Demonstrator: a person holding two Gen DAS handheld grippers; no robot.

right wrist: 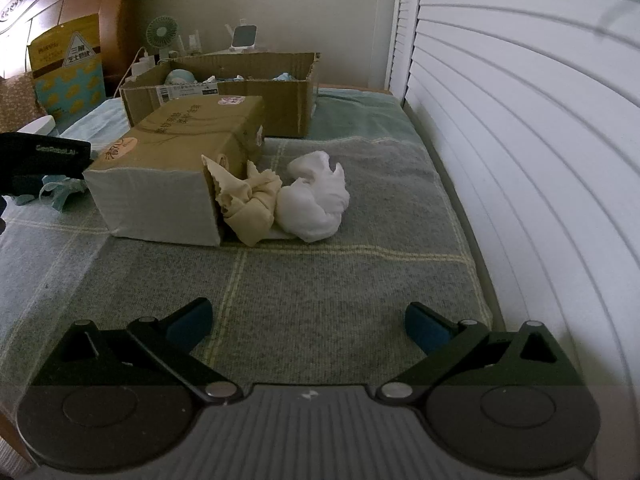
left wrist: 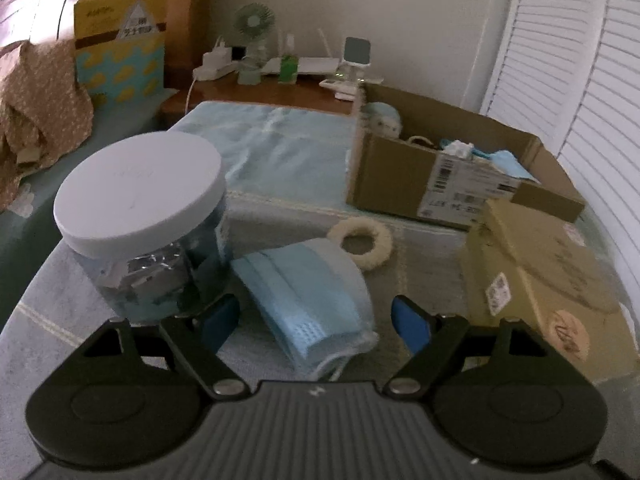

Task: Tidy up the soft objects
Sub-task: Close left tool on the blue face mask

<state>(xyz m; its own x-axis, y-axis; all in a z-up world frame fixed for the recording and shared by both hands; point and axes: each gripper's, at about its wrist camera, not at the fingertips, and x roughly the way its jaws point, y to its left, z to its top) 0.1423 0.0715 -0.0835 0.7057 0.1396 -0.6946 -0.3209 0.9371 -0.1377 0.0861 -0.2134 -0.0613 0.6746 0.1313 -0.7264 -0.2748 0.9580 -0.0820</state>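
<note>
Face masks (left wrist: 316, 308) lying between wide-spread left gripper (left wrist: 316, 320) fingers, jar (left wrist: 148, 216) at ten o'clock; right gripper (right wrist: 308, 324) hovering wide, holding nothing

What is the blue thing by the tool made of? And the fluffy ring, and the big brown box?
The blue mask stack looks like thin pleated non-woven fabric, matte, with folds and ear loops. The ring looks like fuzzy cream plush, maybe a hair tie. The open box looks like plain brown cardboard, dull, with a shipping label.
</note>
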